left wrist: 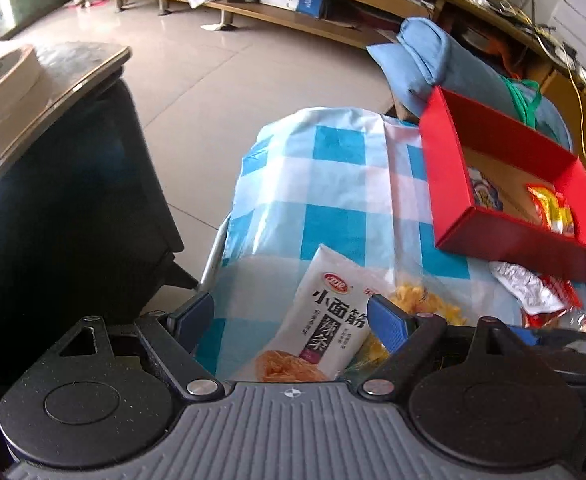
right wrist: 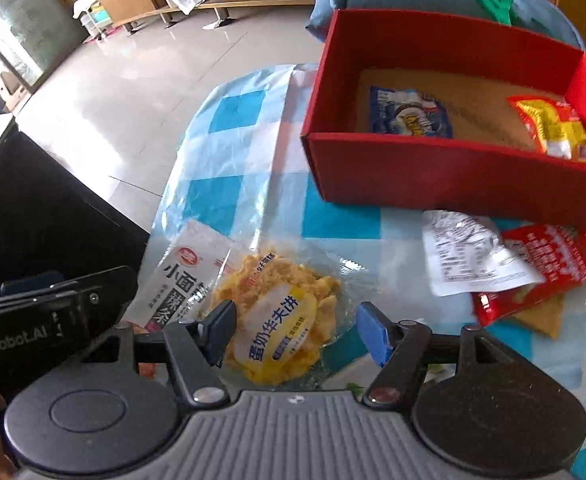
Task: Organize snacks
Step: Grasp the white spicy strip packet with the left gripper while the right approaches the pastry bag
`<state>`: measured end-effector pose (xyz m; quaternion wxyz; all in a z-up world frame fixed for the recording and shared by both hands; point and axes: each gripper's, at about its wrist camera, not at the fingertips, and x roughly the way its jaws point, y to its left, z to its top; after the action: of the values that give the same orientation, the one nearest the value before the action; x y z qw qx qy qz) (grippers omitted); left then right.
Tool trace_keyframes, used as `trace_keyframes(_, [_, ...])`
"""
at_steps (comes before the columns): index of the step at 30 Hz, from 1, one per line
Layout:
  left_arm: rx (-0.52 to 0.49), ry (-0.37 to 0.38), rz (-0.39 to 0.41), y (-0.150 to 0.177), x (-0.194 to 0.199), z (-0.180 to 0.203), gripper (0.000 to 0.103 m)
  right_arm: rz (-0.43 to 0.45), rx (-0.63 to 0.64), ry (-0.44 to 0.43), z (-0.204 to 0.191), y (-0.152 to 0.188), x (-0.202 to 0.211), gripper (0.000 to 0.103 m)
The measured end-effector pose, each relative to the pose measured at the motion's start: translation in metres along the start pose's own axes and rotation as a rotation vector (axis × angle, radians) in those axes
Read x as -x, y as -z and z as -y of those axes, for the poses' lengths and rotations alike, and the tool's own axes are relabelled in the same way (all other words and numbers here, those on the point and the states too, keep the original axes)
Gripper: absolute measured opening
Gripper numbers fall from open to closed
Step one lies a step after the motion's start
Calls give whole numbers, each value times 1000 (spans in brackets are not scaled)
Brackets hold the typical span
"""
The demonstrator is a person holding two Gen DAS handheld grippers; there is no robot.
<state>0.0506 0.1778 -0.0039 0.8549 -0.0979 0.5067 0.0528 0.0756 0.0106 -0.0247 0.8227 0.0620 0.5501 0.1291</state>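
While both tools gape and grip nothing, the left tool (left wrist: 291, 320) frames the white "小面筋 辣条" packet (left wrist: 325, 316) near the bench edge (left wrist: 229, 236); the right tool (right wrist: 295, 330) frames the "蛋奶华夫饼" waffle (right wrist: 281, 320), below the red box (right wrist: 433, 168).

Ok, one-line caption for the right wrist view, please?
Open right gripper poised over a wrapped yellow waffle on the checked tablecloth, red box beyond holding two snack packets.

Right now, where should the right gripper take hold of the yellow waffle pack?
Probably across the middle of the waffle pack, from above: it lies flat between the open right gripper fingers. Its left edge overlaps the white spicy-strip packet, so avoid that side.
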Motion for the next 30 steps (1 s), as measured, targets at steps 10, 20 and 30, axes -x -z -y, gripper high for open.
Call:
trace_keyframes(10, [-66, 28, -114, 10, -28, 0, 86, 49, 3, 3, 18, 3, 19, 64])
trace_keyframes(20, [-143, 65, -231, 21, -57, 12, 64, 46, 45, -49, 23, 3, 29, 64])
trace_keyframes(30, [-79, 65, -215, 28, -40, 9, 51, 24, 120, 3, 2, 0, 20, 64])
